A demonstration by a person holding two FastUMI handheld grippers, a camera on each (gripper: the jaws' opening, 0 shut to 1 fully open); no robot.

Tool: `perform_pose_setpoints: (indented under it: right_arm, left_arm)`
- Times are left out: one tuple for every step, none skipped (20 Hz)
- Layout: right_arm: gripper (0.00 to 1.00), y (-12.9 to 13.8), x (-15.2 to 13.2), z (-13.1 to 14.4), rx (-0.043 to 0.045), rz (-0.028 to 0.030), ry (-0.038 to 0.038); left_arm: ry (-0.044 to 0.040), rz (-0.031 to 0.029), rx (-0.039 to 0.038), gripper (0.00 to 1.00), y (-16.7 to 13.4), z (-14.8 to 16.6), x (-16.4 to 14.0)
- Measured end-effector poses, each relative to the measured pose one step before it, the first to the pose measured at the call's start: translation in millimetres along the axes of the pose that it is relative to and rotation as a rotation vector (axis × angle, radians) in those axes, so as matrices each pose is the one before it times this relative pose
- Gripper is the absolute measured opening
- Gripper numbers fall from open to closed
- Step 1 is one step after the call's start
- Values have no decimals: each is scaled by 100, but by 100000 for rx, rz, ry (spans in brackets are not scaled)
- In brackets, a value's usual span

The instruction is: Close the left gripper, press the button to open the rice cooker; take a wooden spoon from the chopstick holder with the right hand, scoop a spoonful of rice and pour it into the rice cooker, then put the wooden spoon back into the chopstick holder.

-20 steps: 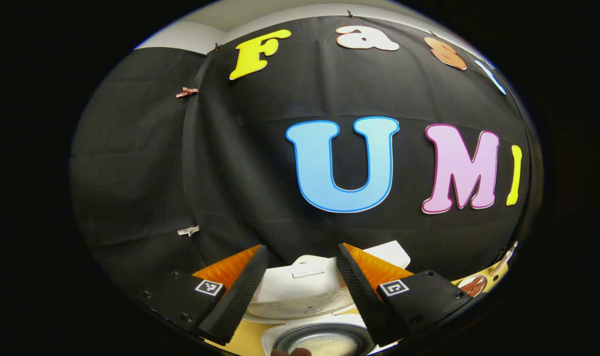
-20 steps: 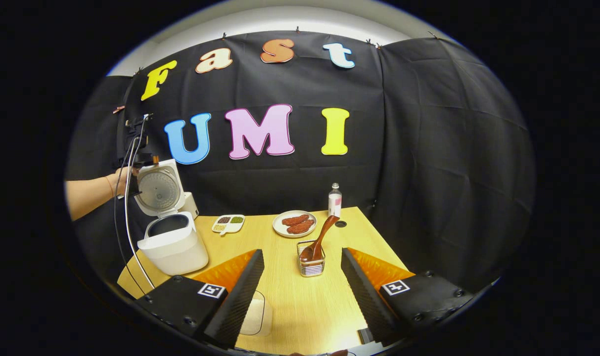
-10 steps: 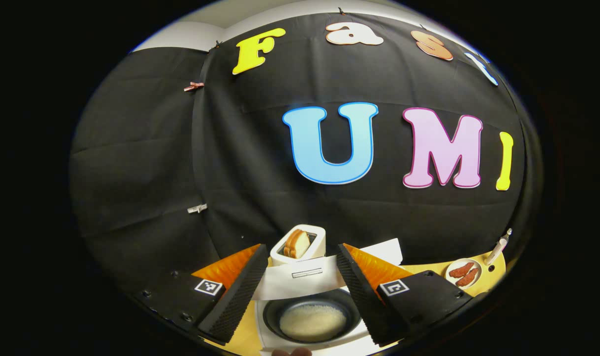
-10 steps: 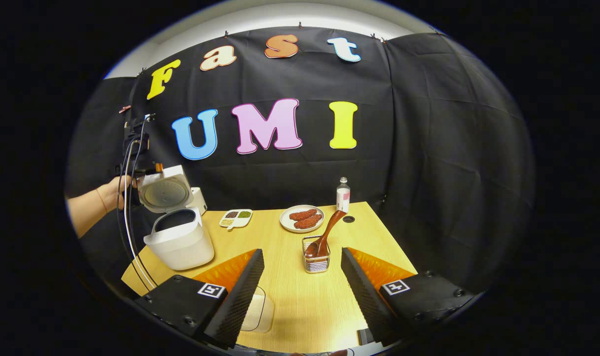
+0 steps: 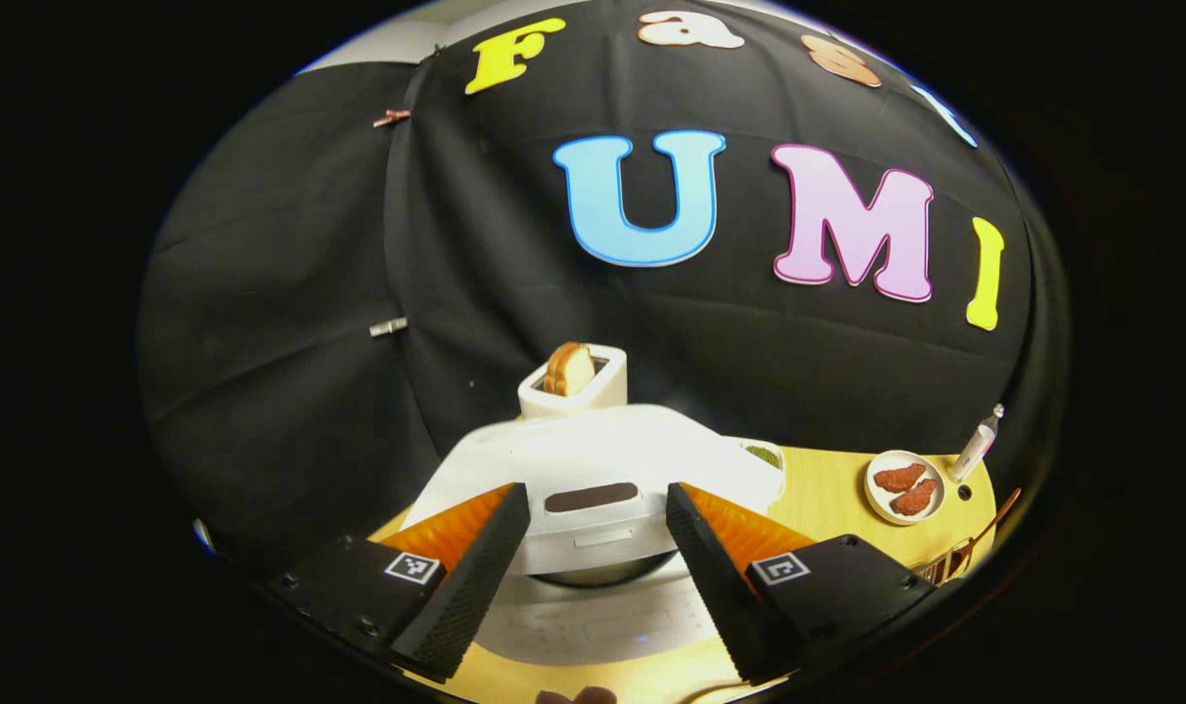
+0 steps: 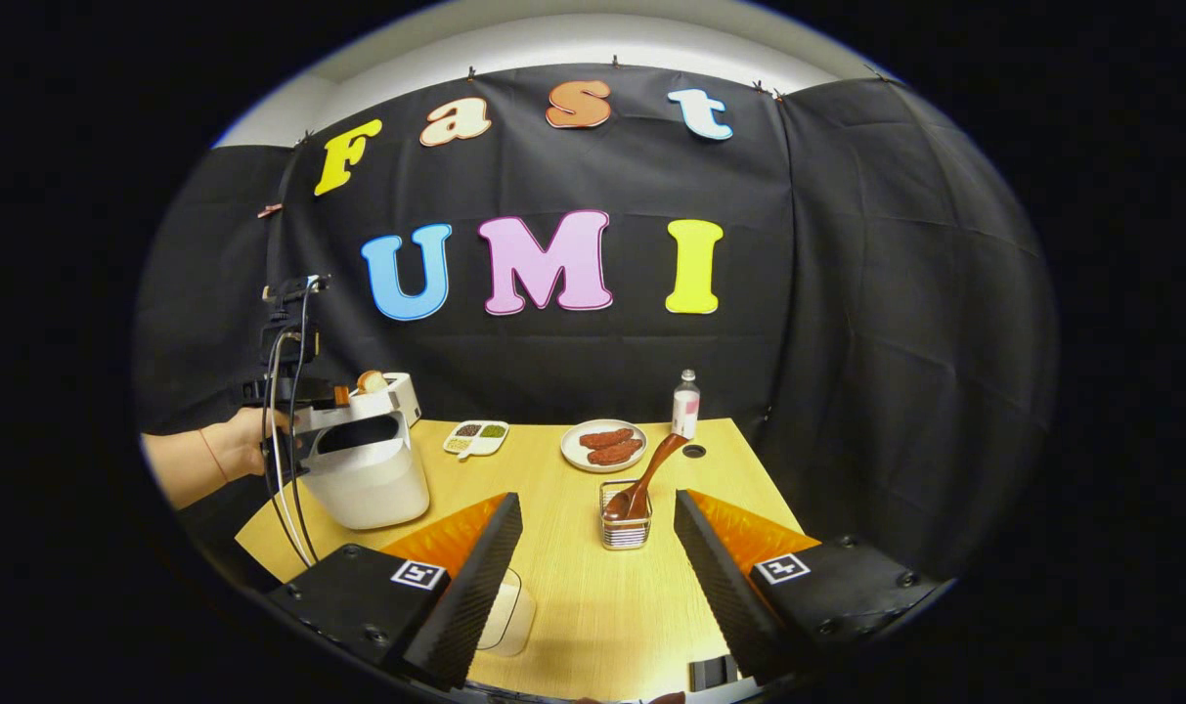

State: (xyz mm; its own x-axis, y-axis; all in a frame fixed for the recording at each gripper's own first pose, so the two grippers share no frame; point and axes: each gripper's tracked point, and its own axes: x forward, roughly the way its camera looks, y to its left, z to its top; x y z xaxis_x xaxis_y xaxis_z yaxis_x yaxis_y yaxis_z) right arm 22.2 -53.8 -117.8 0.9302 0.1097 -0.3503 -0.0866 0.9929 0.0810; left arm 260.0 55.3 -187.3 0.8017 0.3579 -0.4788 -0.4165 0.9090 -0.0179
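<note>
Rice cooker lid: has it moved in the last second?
Yes. In the right gripper view the lid has swung down from upright to nearly shut over the cooker body, which stays put on the table.

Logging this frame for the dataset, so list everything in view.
rice cooker: one, white, table's left end, lid nearly down
toaster: one, white, bread in it, behind cooker
sectioned dish: one, white, back left
plate: one, white, two brown pieces
bottle: one, back
wooden spoon: one, brown, in wire chopstick holder
clear container: one, near edge
table: one, light wood
left hand-held gripper: open, over cooker
right hand-held gripper: open, empty
hand: one, beside cooker
</note>
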Motion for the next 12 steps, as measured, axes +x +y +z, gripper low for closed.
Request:
perform_pose_setpoints:
  right_arm:
    - [99,-168,-352,-187,378,-380,201]
    - [99,-248,-403,-40,259,-555,-153]
    - [99,-302,-371,-136,7,-502,-21]
    - [99,-348,-190,-289,-290,-743,232]
    - [99,-453,-214,-228,38,-920,149]
    - [99,-225,-292,-126,554,-655,238]
    - [99,-336,-229,-214,826,-914,148]
    - [99,-239,-146,-188,1003,-741,185]
    - [99,-236,-196,-261,938,-518,392]
    - [98,-96,-69,-253,708,-211,394]
    - [99,-56,-78,-261,359,-250,339]
    - [99,-68,-14,-210,282,-252,298]
  left_arm:
    - [2356,-49,-148,100,-224,-1023,110]
    - [1395,137,578,100,-75,-686,253]
    - [1731,21,446,100,-101,-641,137]
    - [2465,-94,-180,100,-66,-740,250]
    - [2365,-353,-1238,100,36,-881,340]
    - [2336,-658,-1933,100,76,-628,297]
    - [2092,-688,-1928,100,-31,-434,292]
    - [1229,-271,292,100,-44,-177,252]
    - [2143,227,1129,100,57,-443,220]
    - [2413,239,1955,100,42,-346,277]
    - [-444,11,953,100,-111,113,413]
    - [1286,369,-270,100,-193,-203,301]
